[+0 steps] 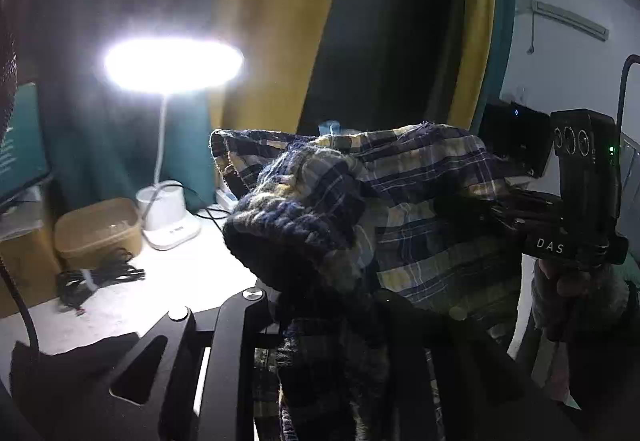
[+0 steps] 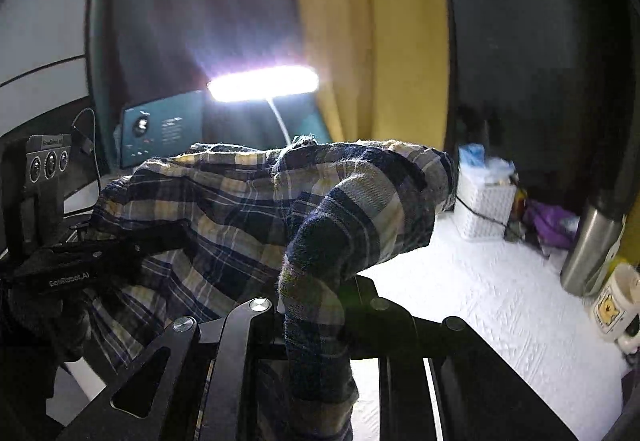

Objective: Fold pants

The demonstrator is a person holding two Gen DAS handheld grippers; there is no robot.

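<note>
Left gripper (image 1: 320,305) clamped on plaid pants (image 1: 420,209), cloth bunched at its tips and stretching rightward, raised off the white table (image 2: 500,301), to right gripper (image 2: 316,301), also clamped on them.

The bunched navy-and-cream plaid flannel pants (image 1: 400,209) hide the left gripper's fingertips and run off the frame at six o'clock. At three o'clock, the steel flask (image 2: 592,241) is cut off. The glaring white desk lamp (image 1: 174,65) washes out its own head.

Soft woven plaid cloth pants (image 2: 224,201), matt black claw (image 2: 312,321), brushed-metal flask (image 2: 592,245).
</note>
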